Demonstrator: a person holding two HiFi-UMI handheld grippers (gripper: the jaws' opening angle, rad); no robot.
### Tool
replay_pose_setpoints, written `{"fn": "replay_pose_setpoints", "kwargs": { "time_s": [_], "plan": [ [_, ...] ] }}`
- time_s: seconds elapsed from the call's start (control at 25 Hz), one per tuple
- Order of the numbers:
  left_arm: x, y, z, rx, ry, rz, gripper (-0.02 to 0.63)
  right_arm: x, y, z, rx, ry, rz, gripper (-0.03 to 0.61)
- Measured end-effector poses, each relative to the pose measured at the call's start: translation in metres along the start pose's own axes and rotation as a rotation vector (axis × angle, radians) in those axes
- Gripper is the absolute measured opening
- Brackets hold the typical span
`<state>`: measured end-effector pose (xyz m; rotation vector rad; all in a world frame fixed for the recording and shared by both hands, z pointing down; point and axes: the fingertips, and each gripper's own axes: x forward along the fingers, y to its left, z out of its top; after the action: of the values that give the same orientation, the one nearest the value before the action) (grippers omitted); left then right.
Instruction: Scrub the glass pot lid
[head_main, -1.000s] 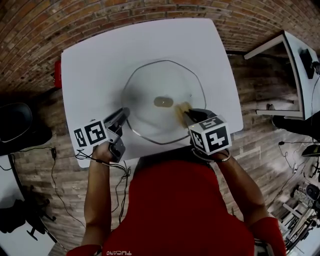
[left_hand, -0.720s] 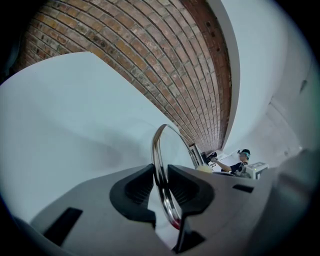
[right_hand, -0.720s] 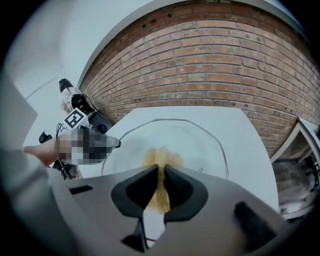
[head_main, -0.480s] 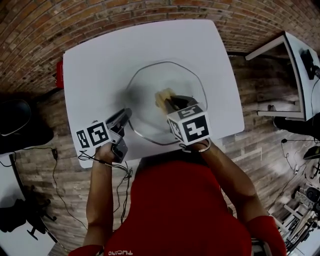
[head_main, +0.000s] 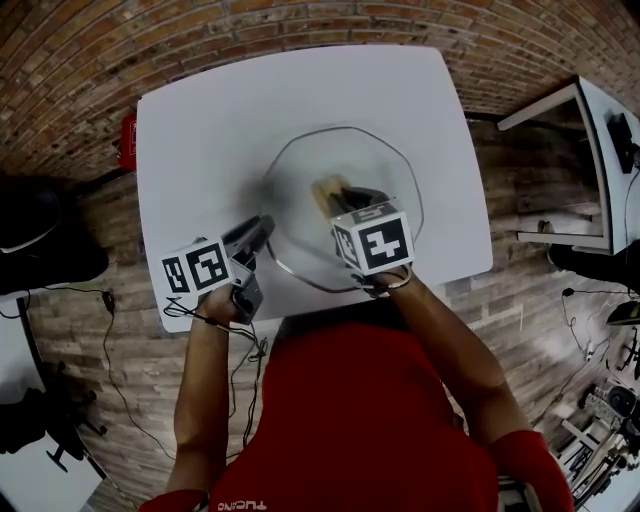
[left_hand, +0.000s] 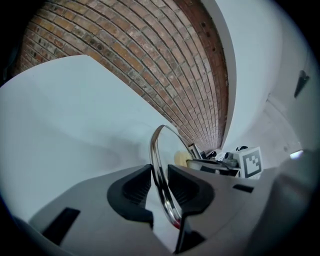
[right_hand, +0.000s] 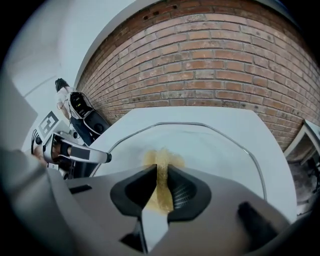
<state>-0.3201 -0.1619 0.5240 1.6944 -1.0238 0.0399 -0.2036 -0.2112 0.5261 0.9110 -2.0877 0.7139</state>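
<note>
A round glass pot lid (head_main: 385, 165) with a metal rim lies on the white table (head_main: 200, 130). My left gripper (head_main: 262, 228) is shut on the lid's near-left rim; in the left gripper view the rim (left_hand: 159, 165) runs edge-on between the dark pads. My right gripper (head_main: 345, 190) is over the middle of the lid, shut on a yellow sponge (head_main: 328, 190). In the right gripper view the sponge (right_hand: 161, 175) is pinched between the pads, its front pressed on the glass lid (right_hand: 220, 145). The lid's knob is hidden under the right gripper.
The table's near edge runs just in front of the lid. A red object (head_main: 127, 140) sits at the table's left edge. A second white table (head_main: 590, 160) stands to the right on the brick floor. Cables (head_main: 230, 340) hang from the left gripper.
My right gripper has carried the sponge from the lid's near-right part leftward to its middle. The left gripper has kept its hold on the rim.
</note>
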Motion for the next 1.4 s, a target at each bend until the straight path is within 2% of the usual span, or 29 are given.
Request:
{"fn": "replay_pose_setpoints", "kwargs": {
  "time_s": [0.08,0.16,0.32,0.44,0.52,0.64,0.84,1.0,1.16,1.4],
  "plan": [
    [0.0,-0.001,0.0,0.012,0.002,-0.001,0.1,-0.001,0.003,0.001,0.01,-0.006,0.028,0.068],
    [-0.001,-0.002,0.0,0.018,-0.001,-0.002,0.117,-0.006,0.004,0.003,0.018,-0.015,0.045,0.114],
    [-0.011,-0.002,0.003,0.044,-0.017,0.021,0.144,-0.022,0.005,0.008,0.017,-0.045,0.055,0.129],
    [-0.026,-0.004,0.013,0.091,-0.063,0.065,0.15,-0.04,0.004,0.015,0.017,-0.096,0.075,0.13],
    [-0.039,-0.013,0.022,0.163,-0.111,0.097,0.15,-0.056,0.006,0.025,0.003,-0.158,0.098,0.13],
    [-0.055,-0.044,0.04,0.321,-0.204,0.106,0.15,-0.083,0.011,0.042,-0.039,-0.281,0.14,0.13],
    [-0.07,-0.118,0.06,0.541,-0.363,0.008,0.136,-0.127,0.025,0.068,-0.127,-0.499,0.214,0.13],
    [-0.074,-0.169,0.066,0.666,-0.486,-0.052,0.075,-0.155,0.035,0.083,-0.204,-0.641,0.251,0.107],
    [-0.072,-0.213,0.066,0.78,-0.59,-0.07,0.035,-0.181,0.038,0.09,-0.273,-0.744,0.266,0.059],
    [-0.065,-0.252,0.06,0.858,-0.653,-0.06,0.02,-0.224,0.045,0.107,-0.338,-0.896,0.281,0.037]
  ]
}}
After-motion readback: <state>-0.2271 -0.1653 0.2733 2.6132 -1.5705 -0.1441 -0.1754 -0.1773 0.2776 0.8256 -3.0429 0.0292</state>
